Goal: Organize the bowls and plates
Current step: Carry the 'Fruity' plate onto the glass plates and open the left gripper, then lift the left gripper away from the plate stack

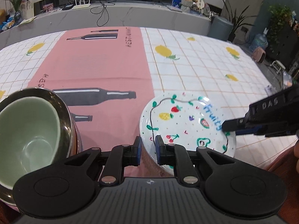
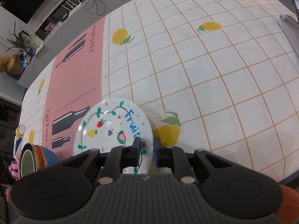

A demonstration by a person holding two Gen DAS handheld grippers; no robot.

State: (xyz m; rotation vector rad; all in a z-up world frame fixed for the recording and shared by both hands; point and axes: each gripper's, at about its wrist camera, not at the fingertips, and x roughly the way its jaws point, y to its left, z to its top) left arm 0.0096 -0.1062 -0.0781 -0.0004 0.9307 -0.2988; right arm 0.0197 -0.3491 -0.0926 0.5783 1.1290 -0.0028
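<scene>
A white plate [image 1: 186, 123] painted with fruits and the word "Fruity" is held tilted above the table. My left gripper [image 1: 148, 150] is shut on its left rim. My right gripper [image 2: 146, 152] is shut on its right rim [image 2: 149, 141]; it shows in the left wrist view as a black arm [image 1: 229, 126] at the plate's right edge. A pale green bowl [image 1: 26, 136] sits nested inside a shiny metal bowl [image 1: 65, 112] at the left. In the right wrist view the bowl stack [image 2: 35, 160] also has orange and blue bowls under it.
The table carries a white grid cloth with lemons [image 1: 196, 67] and a pink runner with bottle prints [image 1: 93, 63]. A grey counter [image 1: 121, 16] with cables and plants runs behind. The table's near edge [image 2: 271, 173] lies close on the right.
</scene>
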